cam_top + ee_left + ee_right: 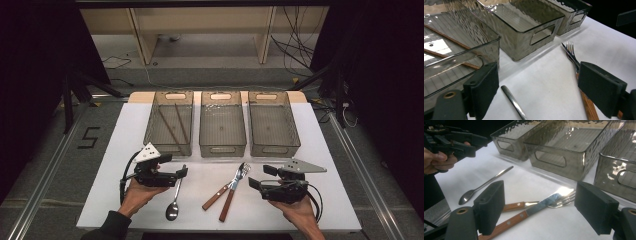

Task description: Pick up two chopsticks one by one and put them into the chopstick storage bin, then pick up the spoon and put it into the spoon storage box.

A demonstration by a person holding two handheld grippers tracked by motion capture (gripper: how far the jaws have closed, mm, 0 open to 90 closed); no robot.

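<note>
Spoon lies loose on the table, handle under the left gripper, jaws wide and empty; right gripper, jaws wide too, faces the crossed knife and fork. Drop over the handle, clamp square, lift level. 3 bins behind; left bin already holds 2 chopsticks.

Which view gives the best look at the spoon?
The high view: the whole spoon lies in sight, bowl toward the person, below the left gripper. The right gripper view also shows it whole but farther off; the left gripper view catches just its handle.
</note>
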